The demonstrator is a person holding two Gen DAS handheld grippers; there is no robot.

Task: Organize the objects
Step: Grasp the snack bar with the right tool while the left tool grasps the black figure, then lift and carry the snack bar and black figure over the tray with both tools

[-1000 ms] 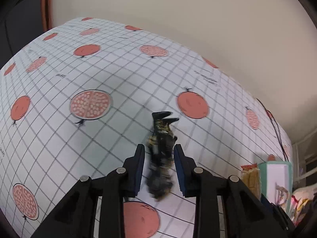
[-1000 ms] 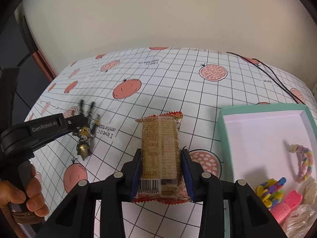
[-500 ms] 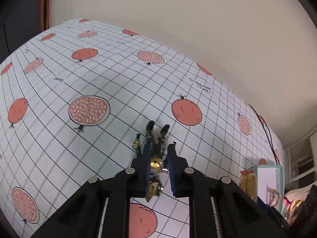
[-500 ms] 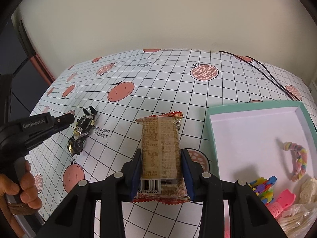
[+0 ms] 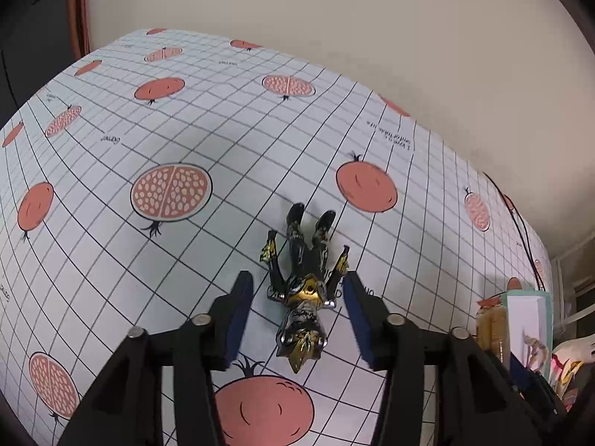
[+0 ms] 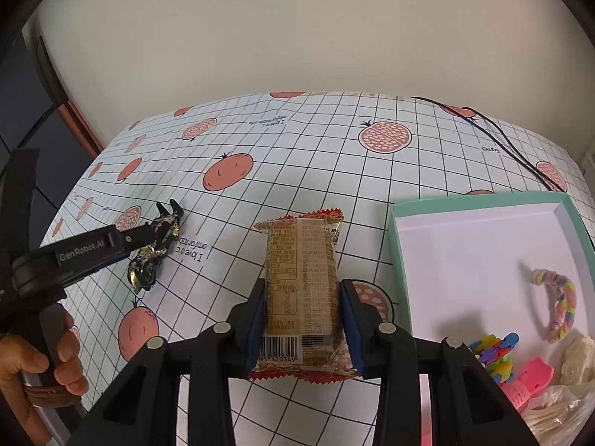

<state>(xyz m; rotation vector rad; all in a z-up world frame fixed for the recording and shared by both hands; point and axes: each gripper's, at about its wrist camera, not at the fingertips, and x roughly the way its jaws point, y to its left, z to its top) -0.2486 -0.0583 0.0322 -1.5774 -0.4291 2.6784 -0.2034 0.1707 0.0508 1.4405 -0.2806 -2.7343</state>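
Both left gripper [image 5: 297, 316] fingers flank the toy figure [image 5: 303, 290], untouched.

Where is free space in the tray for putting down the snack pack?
The tray is bare across its far and left part, next to the snack pack. It is crowded near the right corner: braided ring, colourful clips, pink clip.

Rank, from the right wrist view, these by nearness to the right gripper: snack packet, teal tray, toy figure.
1. Snack packet: clamped in the right gripper.
2. Teal tray: just to its right.
3. Toy figure: far left, under the left gripper.
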